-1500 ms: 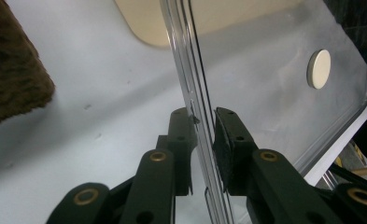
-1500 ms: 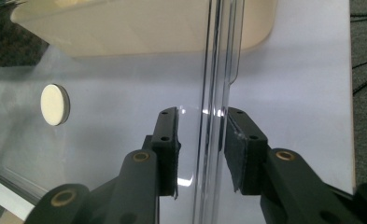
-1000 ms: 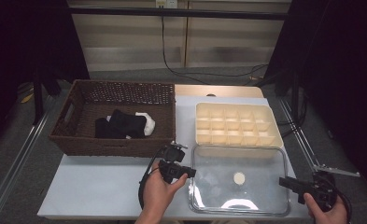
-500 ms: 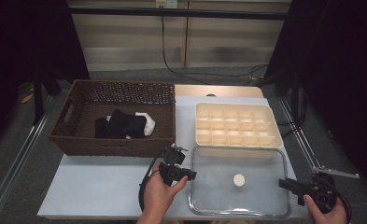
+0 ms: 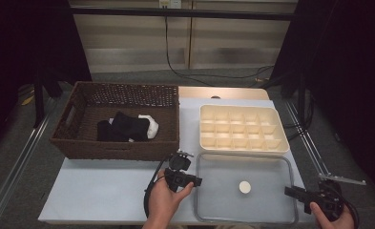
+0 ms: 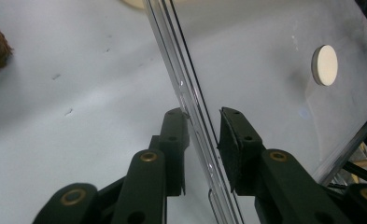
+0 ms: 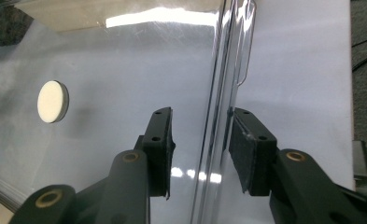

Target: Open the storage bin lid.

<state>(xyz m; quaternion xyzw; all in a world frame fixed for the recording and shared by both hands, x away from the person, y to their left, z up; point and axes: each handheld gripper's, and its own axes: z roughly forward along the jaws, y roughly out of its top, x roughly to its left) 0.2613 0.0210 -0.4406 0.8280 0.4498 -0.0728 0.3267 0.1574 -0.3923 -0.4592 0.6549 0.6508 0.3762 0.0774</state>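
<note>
A clear plastic lid (image 5: 266, 210) lies flat on the white table (image 5: 104, 191), with a small white disc (image 5: 244, 187) under or on its middle. My left gripper (image 5: 197, 181) is at the lid's left edge. In the left gripper view the lid's rim (image 6: 172, 51) runs between the jaws of the left gripper (image 6: 202, 114), and there is a gap at one pad. My right gripper (image 5: 290, 192) is at the lid's right edge. Its jaws (image 7: 200, 112) straddle the rim (image 7: 228, 56) loosely and have just been opening.
A cream box (image 5: 283, 138) with several compartments stands just beyond the lid. A brown wicker basket (image 5: 113, 148) at the left holds black and white cloth (image 5: 125, 126). Bare table lies left of my left hand.
The bright glare on the lid's near part has gone and the lid has sunk slightly toward the table. Both hands have hardly moved.
</note>
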